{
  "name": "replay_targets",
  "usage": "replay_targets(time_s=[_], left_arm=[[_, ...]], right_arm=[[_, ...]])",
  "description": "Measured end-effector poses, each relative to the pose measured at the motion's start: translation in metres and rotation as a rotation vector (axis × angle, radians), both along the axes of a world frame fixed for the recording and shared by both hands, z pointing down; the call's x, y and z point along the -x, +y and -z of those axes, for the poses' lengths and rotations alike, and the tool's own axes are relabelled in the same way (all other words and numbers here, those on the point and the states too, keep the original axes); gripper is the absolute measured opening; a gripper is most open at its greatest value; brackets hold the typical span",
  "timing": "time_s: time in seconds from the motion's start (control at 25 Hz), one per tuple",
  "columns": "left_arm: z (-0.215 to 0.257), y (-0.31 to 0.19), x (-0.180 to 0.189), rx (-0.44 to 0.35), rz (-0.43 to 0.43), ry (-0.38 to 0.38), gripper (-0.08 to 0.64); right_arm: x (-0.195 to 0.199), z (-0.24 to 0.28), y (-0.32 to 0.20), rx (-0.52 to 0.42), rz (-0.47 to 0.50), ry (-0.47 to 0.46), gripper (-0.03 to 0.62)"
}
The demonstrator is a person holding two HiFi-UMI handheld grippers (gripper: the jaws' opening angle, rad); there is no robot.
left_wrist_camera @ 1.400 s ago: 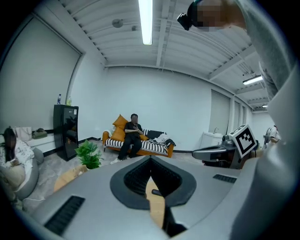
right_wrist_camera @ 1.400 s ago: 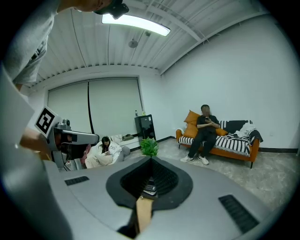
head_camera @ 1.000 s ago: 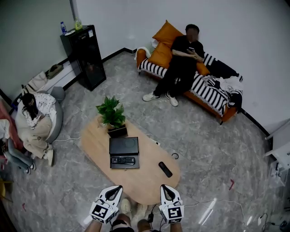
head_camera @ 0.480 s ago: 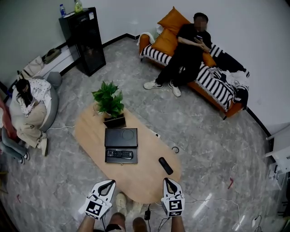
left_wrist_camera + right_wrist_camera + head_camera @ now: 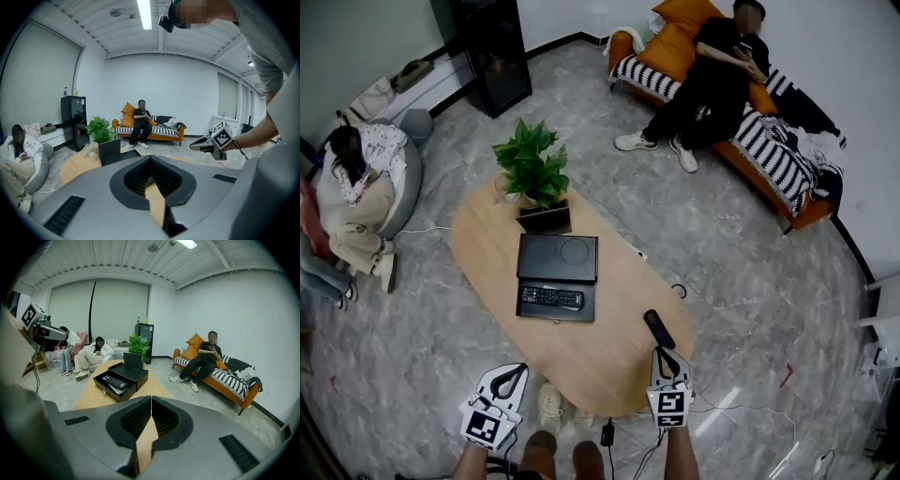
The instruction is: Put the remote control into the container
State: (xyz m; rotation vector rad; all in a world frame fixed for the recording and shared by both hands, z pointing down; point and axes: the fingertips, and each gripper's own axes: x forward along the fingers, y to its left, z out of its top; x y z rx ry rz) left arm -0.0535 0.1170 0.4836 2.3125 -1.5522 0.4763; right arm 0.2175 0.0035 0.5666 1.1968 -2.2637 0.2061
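My right gripper (image 5: pixel 662 354) hangs over the near edge of the oval wooden table (image 5: pixel 487 253). Its tip is just beside the near end of the black remote control (image 5: pixel 658 329), though I can't tell from up here whether they touch. My left gripper (image 5: pixel 510 374) sits just off the table's edge, well apart from that remote. Further in, the black container (image 5: pixel 559 258) lies open with a second remote (image 5: pixel 551 297) in its tray. A potted plant (image 5: pixel 532 167) stands behind it.
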Motion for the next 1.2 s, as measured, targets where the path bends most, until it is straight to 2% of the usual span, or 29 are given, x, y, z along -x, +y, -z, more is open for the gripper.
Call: replay_targets(time_s=[0.44, 0.72, 0.92, 1.08, 1.2], left_arm=[[-0.051, 0.016, 0.012, 0.058, 0.058, 0.007, 0.008], [-0.063, 0.029, 0.013, 0.064, 0.061, 0.024, 0.008], [-0.073, 0.035, 0.015, 0.102, 0.089, 0.023, 0.008], [-0.078, 0.038, 0.016, 0.117, 0.094, 0.025, 0.008], [-0.079, 0.039, 0.017, 0.119, 0.094, 0.026, 0.008]], right_arm=[[-0.014, -0.096, -0.027, 0.059, 0.074, 0.175, 0.012], [-0.024, -0.133, -0.033, 0.118, 0.057, 0.209, 0.020], [-0.033, -0.161, -0.034, 0.180, 0.048, 0.207, 0.126], [-0.040, -0.178, -0.034, 0.216, 0.040, 0.220, 0.177], [-0.045, -0.184, -0.038, 0.230, 0.028, 0.217, 0.192]])
